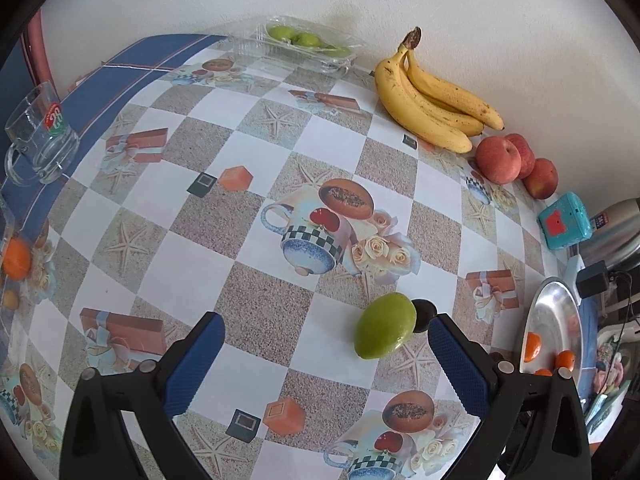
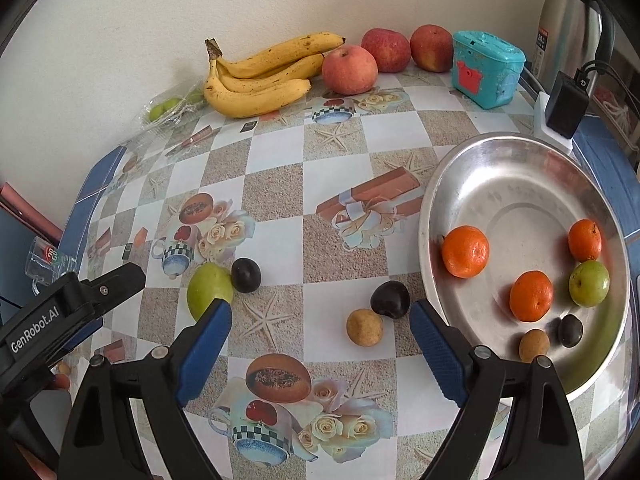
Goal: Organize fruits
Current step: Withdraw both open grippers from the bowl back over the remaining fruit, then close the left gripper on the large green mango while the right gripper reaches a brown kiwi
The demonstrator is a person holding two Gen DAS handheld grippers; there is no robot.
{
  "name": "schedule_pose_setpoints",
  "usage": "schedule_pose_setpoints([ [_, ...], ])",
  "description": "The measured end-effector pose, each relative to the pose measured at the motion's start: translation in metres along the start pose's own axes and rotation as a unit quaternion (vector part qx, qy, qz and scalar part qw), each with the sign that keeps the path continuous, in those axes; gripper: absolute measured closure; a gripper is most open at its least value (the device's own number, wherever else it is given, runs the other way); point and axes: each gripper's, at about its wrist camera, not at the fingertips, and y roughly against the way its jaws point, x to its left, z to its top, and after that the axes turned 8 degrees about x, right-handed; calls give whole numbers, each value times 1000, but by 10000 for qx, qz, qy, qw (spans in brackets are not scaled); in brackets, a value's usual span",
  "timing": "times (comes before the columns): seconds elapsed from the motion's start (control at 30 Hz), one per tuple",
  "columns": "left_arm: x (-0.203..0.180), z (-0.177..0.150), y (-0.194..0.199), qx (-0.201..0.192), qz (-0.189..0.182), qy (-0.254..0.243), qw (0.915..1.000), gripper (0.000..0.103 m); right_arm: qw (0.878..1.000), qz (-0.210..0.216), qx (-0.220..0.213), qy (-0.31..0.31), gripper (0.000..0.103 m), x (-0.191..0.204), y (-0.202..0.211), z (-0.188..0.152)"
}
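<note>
Jaws of left gripper (image 1: 326, 344) and right gripper (image 2: 322, 330) wide, empty, green fruit (image 2: 209, 289) partly hidden, tray (image 2: 516, 152) edge cut off

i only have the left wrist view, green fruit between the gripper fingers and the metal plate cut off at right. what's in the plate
Observer: The right wrist view shows the metal plate whole. It holds three oranges, such as this one, a green fruit, a dark plum and a small brown fruit.
Operator: anything loose on the table i can't see
Observer: Yes, a second dark plum and a tan round fruit lie just left of the plate, between the open fingers of the right gripper.
Operator: is it holding anything
Observer: No, nothing is gripped.
</note>
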Motion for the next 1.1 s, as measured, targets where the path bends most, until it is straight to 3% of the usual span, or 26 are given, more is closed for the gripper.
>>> schedule_pose_setpoints([
  [0.37,-11,0,-7,202,-79,-309,9993,0,10000,49,60,-10,12,-1,2,-1],
  [0.73,-10,2,-1,172,-217,-264,9993,0,10000,62,34,1,13,-1,10,0],
  [0.93,-12,1,-12,357,-278,-275,9986,0,9997,93,205,-69,13,-6,5,-2],
  [1.1,-14,1,-18,364,-309,-264,9985,0,9995,66,293,-129,27,-10,-1,-3],
])
